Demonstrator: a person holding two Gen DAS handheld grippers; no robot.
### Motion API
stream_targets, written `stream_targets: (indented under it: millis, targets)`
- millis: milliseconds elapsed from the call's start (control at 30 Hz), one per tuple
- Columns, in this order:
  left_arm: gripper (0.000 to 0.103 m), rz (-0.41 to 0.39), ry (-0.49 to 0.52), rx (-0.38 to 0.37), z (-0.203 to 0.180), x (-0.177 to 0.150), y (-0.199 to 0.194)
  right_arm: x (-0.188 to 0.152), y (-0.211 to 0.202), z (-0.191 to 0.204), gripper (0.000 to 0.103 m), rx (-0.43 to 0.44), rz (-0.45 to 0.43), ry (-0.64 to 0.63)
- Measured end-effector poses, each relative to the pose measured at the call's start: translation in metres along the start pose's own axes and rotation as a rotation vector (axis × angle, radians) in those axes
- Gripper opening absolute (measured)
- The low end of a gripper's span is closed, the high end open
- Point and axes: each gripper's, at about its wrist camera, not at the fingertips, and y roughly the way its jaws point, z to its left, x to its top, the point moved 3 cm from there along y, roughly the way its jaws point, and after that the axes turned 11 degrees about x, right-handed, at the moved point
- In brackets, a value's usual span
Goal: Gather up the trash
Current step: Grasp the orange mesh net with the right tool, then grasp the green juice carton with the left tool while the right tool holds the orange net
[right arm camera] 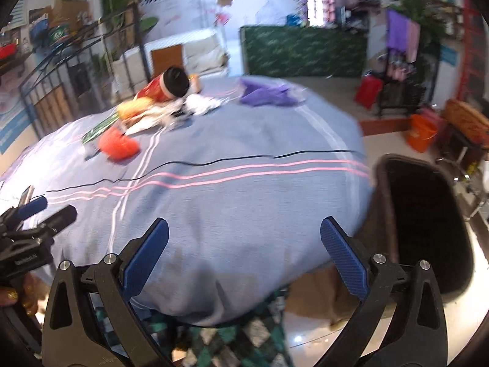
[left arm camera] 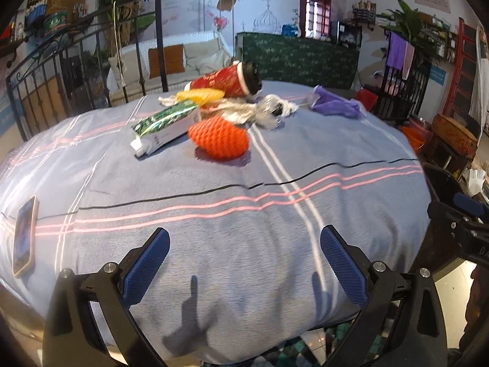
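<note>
Both grippers sit at near edge of the bed: left gripper (left arm camera: 244,263) w/ jaws spread wide, nothing between them, over the blue-grey striped bedspread (left arm camera: 214,189); right gripper (right arm camera: 244,260) likewise wide open and empty-handed, near the bed's right corner.

L to R on the bed, left wrist view: phone (left arm camera: 25,235) lying flat at far left edge, well apart from the rest. Trash pile sits at far end, mid-bed: green/white toothpaste box (left arm camera: 166,128) on its side, yellow foam net (left arm camera: 201,95) behind it, orange foam fruit net (left arm camera: 218,137) just beside the box, red paper cup (left arm camera: 227,82) w/ black lid tipped over at back, crumpled white tissue/plastic (left arm camera: 262,110) touching the cup, purple cloth (left arm camera: 334,104) apart to the right. Thin black cable (left arm camera: 305,176) runs across bedspread.

Right wrist view, blurry: dark trash bin (right arm camera: 428,223) on floor just beside bed's right side, orange bucket (right arm camera: 420,133) farther back.
</note>
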Motion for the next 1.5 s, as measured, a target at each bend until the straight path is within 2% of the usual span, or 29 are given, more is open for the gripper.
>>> stream_targets:
  millis: [167, 367, 567, 667, 833, 867, 933, 967, 1000, 1067, 1133, 1300, 1500]
  targets:
    - [0.097, 0.039, -0.022, -0.022, 0.023, 0.006, 0.006, 0.024, 0.037, 0.028, 0.098, 0.110, 0.062, -0.074]
    - [0.097, 0.066, 0.017, -0.022, 0.045, 0.022, 0.019, 0.060, 0.086, 0.065, 0.098, 0.249, 0.139, -0.118]
    - [0.097, 0.080, 0.052, 0.006, 0.071, 0.034, 0.032, 0.099, 0.134, 0.126, 0.097, 0.363, 0.188, -0.279]
    - [0.096, 0.092, 0.068, 0.012, 0.079, 0.037, 0.038, 0.108, 0.163, 0.152, 0.090, 0.412, 0.241, -0.329]
    - [0.095, 0.119, 0.080, 0.017, 0.091, 0.037, 0.049, 0.115, 0.205, 0.186, 0.078, 0.422, 0.303, -0.388]
    - [0.095, 0.122, 0.077, 0.015, 0.093, 0.036, 0.051, 0.117, 0.213, 0.192, 0.073, 0.416, 0.311, -0.401]
    - [0.095, 0.134, 0.071, 0.001, 0.097, 0.037, 0.057, 0.117, 0.226, 0.199, 0.054, 0.405, 0.333, -0.424]
    - [0.095, 0.140, 0.072, -0.003, 0.099, 0.039, 0.060, 0.117, 0.230, 0.200, 0.039, 0.393, 0.341, -0.434]
    - [0.095, 0.141, 0.074, -0.004, 0.101, 0.041, 0.064, 0.117, 0.234, 0.200, 0.034, 0.380, 0.345, -0.440]
    - [0.095, 0.135, 0.083, -0.019, 0.102, 0.047, 0.068, 0.118, 0.233, 0.199, 0.025, 0.408, 0.338, -0.419]
    - [0.095, 0.124, 0.102, -0.046, 0.101, 0.056, 0.073, 0.119, 0.224, 0.193, 0.022, 0.417, 0.321, -0.400]
    - [0.095, 0.092, 0.223, -0.066, 0.096, 0.085, 0.089, 0.122, 0.202, 0.174, 0.021, 0.440, 0.288, -0.340]
    - [0.092, 0.114, 0.352, -0.123, 0.088, 0.122, 0.123, 0.113, 0.174, 0.154, 0.021, 0.447, 0.268, -0.272]
